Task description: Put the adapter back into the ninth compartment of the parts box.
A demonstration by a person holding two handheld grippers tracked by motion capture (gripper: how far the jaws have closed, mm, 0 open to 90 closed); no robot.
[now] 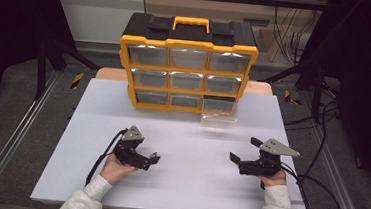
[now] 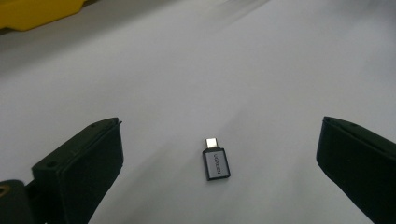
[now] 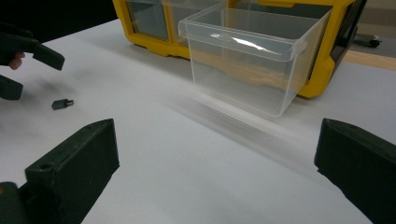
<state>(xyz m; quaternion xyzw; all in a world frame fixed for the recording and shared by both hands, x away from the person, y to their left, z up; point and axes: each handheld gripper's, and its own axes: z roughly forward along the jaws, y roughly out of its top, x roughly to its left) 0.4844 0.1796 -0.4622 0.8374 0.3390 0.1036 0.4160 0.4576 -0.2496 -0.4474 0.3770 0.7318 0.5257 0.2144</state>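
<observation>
Both grippers gape empty; left gripper [image 2: 219, 154] should straddle the adapter [image 2: 216, 160] squarely, drawer [image 3: 254, 56] waiting at two o'clock.

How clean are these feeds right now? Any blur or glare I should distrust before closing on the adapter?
Left gripper view: the adapter is fairly sharp between the open jaws, while the table beyond goes soft. Right gripper view: the clear drawer carries a glare streak on its rim and smearing along its base. High view: bright reflections on the organizer drawer fronts, dark surroundings.
</observation>
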